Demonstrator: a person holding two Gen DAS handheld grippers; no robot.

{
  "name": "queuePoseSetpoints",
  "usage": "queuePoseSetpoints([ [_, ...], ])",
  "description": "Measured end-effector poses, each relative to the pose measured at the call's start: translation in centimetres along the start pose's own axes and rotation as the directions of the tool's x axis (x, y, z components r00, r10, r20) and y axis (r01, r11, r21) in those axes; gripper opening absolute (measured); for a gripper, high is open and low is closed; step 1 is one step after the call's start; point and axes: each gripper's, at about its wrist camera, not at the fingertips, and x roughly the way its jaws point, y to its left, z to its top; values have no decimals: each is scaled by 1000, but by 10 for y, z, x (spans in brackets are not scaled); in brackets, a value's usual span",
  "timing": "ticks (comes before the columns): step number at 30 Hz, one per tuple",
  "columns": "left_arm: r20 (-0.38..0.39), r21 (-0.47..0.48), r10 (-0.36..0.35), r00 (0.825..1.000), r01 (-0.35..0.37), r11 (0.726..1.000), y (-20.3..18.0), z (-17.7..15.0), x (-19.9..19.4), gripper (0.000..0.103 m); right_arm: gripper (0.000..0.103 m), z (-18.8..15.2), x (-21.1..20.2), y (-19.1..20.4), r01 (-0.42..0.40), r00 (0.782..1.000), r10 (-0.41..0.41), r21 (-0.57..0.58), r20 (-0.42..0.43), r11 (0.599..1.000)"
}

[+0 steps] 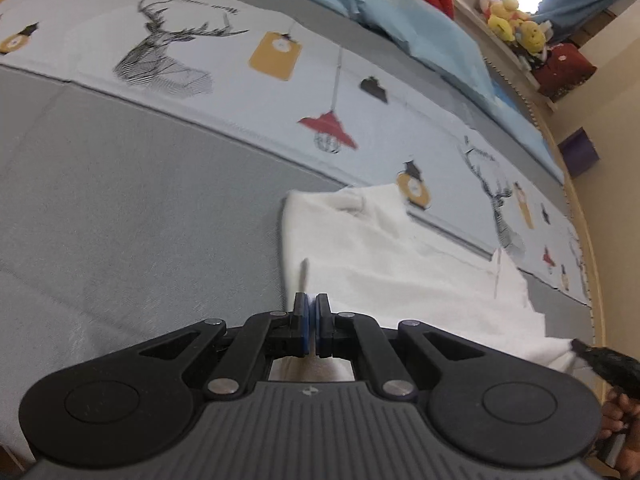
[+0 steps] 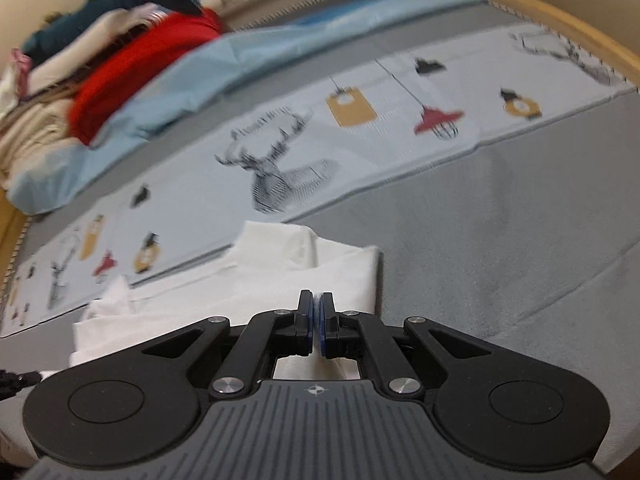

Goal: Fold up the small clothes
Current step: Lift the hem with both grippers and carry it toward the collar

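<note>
Both the left gripper and right gripper have their jaws pinched on the white garment, spread ahead on the grey counter, whose printed lettering blurs unreadably.

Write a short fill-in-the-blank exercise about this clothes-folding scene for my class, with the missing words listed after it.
1. The garment lying on the grey cloth is ____ in colour.
2. The printed strip beyond it shows the head of a ____ with antlers.
3. The left tongs and the right tongs both have their jaws ____.
4. The pile of clothes at the far edge includes a bright ____ piece.

Missing words: white; deer; shut; red
</note>
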Motion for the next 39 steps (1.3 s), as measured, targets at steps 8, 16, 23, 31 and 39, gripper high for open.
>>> queuePoseSetpoints([
  [8, -37, -137, -57, 998, 51, 989, 23, 1, 3, 14, 25, -2, 20, 2, 51, 997, -53, -35, -60, 998],
  [16, -144, -11, -13, 990, 11, 1000, 11, -20, 14, 26, 32, -20, 20, -18, 26, 992, -27, -8, -121, 1000],
  [23, -95, 3, -1, 995, 1, 1000, 3, -15, 14, 6, 7, -21, 22, -14, -18, 991, 14, -30, -130, 999],
  [31, 197, -77, -77, 977, 94, 993, -5, 16, -11, 7, 7, 8, 7, -25, -165, 983, 153, 133, 96, 977],
  [39, 159, -86, 2, 987, 12, 996, 1, 28, -1, 7, 26, 26, 10, -27, -98, 977, 62, 170, 204, 981],
])
